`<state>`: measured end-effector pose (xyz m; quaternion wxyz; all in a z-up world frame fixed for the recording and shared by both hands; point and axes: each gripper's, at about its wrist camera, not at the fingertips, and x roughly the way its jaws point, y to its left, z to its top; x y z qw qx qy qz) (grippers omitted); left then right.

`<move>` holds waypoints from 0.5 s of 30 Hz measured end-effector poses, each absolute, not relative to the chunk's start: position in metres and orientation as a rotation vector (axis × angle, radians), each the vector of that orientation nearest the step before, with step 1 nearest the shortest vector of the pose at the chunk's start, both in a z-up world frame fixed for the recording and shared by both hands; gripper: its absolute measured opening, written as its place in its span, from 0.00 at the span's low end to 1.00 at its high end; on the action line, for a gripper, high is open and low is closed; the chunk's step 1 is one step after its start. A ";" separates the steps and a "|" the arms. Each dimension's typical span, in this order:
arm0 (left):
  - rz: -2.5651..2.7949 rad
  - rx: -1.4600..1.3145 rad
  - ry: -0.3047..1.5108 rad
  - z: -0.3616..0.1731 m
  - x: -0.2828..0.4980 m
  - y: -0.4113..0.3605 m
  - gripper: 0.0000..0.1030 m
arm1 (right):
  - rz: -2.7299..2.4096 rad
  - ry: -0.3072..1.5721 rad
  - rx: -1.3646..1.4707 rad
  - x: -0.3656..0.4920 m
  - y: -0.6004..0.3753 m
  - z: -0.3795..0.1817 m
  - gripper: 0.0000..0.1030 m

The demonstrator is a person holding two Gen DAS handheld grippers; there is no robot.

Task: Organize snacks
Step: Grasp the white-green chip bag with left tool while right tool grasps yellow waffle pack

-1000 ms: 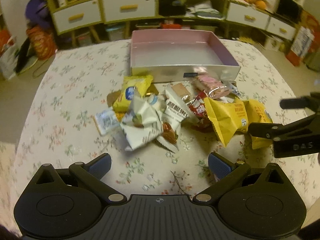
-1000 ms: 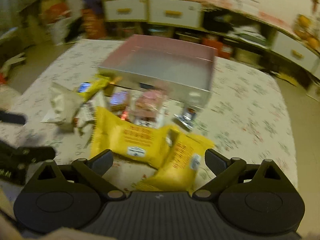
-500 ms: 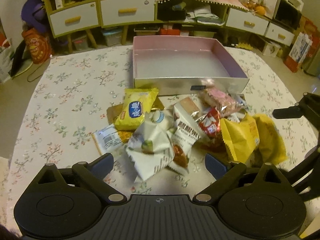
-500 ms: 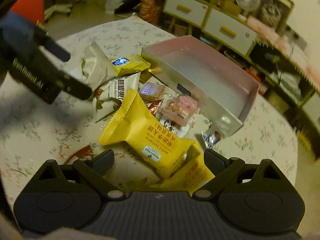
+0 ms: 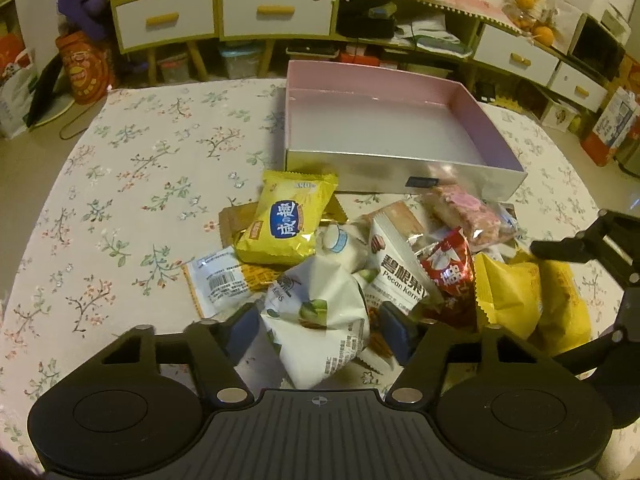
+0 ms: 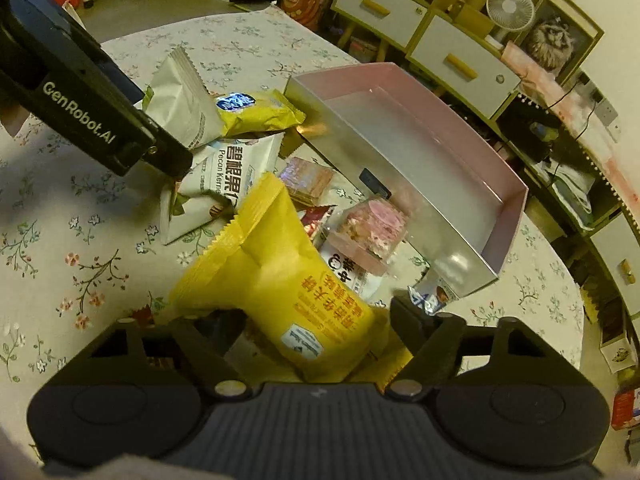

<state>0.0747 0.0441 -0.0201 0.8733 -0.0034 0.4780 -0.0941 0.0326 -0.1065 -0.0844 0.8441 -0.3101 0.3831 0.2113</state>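
Note:
A pile of snack packets lies on the floral tablecloth in front of an empty pink-lined box point(image 5: 384, 128), also in the right wrist view point(image 6: 404, 152). My left gripper point(image 5: 320, 326) is open, its fingers on either side of a white-and-green packet point(image 5: 320, 320). My right gripper point(image 6: 316, 330) is open around a large yellow bag point(image 6: 280, 280), which also shows in the left wrist view point(image 5: 506, 296). A small yellow packet with a blue label point(image 5: 290, 218), a pecan packet point(image 5: 396, 264), a red packet point(image 5: 448, 268) and a pink packet point(image 5: 468, 212) lie between.
The round table's cloth point(image 5: 132, 184) stretches left of the pile. Yellow-and-white drawer cabinets point(image 5: 276, 8) and clutter stand beyond the table. The left gripper's arm point(image 6: 80, 112) crosses the upper left of the right wrist view.
Both grippers have moved forward into the pile. The left gripper's fingers now flank the white-and-green packet, and the right gripper's fingers flank the large yellow bag.

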 end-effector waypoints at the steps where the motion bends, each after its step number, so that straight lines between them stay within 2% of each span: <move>1: -0.197 -0.010 0.998 -0.020 0.075 0.044 0.52 | 0.444 0.803 -0.658 0.032 -0.105 -0.085 0.68; 7: -0.194 -0.012 0.996 -0.021 0.075 0.044 0.51 | 0.443 0.783 -0.651 0.031 -0.101 -0.086 0.60; 10: -0.193 -0.023 0.993 -0.020 0.073 0.046 0.48 | 0.444 0.769 -0.646 0.031 -0.101 -0.084 0.53; 13: -0.190 -0.033 0.988 -0.018 0.073 0.048 0.47 | 0.444 0.772 -0.627 0.031 -0.101 -0.081 0.40; 15: -0.189 -0.032 0.986 -0.017 0.072 0.048 0.46 | 0.449 0.782 -0.598 0.033 -0.103 -0.079 0.39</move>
